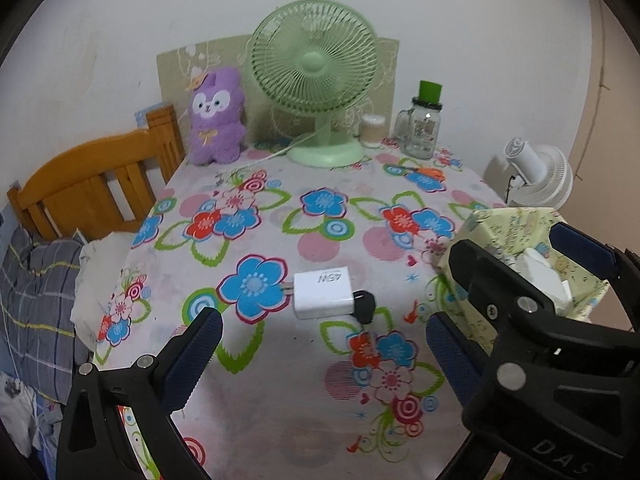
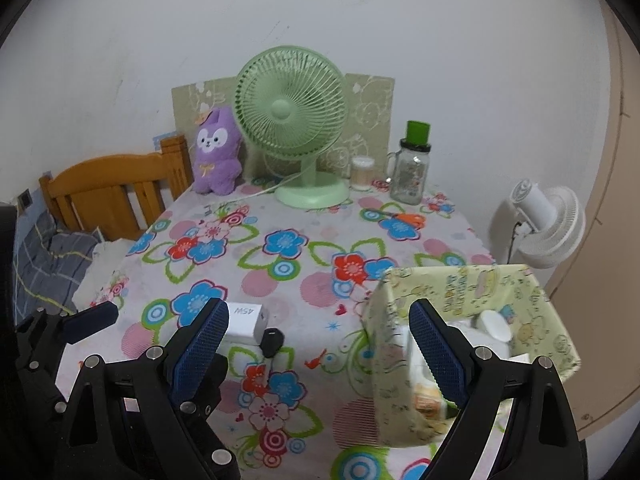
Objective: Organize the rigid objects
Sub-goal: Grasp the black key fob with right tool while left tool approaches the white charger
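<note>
A white 45W charger block [image 1: 323, 295] with a black plug [image 1: 365, 303] on its right end lies on the flowered tablecloth [image 1: 320, 236]. My left gripper [image 1: 324, 350] is open and empty, just short of the charger. A pale green fabric box [image 1: 496, 228] stands at the right and holds several white items [image 1: 540, 272]. My right gripper [image 2: 320, 348] is open and empty beside that box [image 2: 464, 280]. The charger [image 2: 245, 320] shows behind my right gripper's left finger.
A green desk fan [image 1: 316, 80], purple plush toy [image 1: 216, 116], glass jar mug with green lid [image 1: 422, 128], small cotton-swab jar [image 1: 373, 130] and orange scissors [image 1: 428, 172] stand at the table's back. A wooden bed frame [image 1: 100, 184] is left, a white fan [image 1: 536, 176] right.
</note>
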Tool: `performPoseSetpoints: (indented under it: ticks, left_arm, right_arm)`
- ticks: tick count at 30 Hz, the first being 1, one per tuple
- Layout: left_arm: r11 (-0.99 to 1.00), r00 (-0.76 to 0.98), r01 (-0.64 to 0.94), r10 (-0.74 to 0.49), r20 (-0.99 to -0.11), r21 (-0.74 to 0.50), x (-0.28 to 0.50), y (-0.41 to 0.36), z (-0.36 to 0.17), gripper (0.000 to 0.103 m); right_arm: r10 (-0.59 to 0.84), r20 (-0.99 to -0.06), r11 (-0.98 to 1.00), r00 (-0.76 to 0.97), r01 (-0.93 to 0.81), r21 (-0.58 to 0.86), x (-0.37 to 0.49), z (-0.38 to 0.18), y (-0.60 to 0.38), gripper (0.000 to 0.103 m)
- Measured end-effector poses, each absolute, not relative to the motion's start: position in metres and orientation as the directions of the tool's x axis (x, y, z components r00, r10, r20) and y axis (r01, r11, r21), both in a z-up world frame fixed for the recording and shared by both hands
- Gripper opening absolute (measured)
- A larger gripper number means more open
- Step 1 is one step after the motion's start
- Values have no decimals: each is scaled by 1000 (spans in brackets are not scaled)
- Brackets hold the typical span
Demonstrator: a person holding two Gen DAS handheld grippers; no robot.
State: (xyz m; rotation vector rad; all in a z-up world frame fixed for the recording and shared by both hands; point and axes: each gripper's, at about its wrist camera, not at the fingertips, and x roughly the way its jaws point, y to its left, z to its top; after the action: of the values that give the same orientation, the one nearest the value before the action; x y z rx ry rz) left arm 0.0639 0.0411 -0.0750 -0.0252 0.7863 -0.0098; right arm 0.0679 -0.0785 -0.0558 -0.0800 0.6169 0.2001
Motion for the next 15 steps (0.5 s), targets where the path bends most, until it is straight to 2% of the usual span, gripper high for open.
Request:
performPoseSetpoints:
  ticks: [15]
  left_arm:
    - [999,640,-42,31,-768,5,87,62,-117,103]
  right_arm:
    - [199,-633,957,748,-288,-39,91,-91,-45,92]
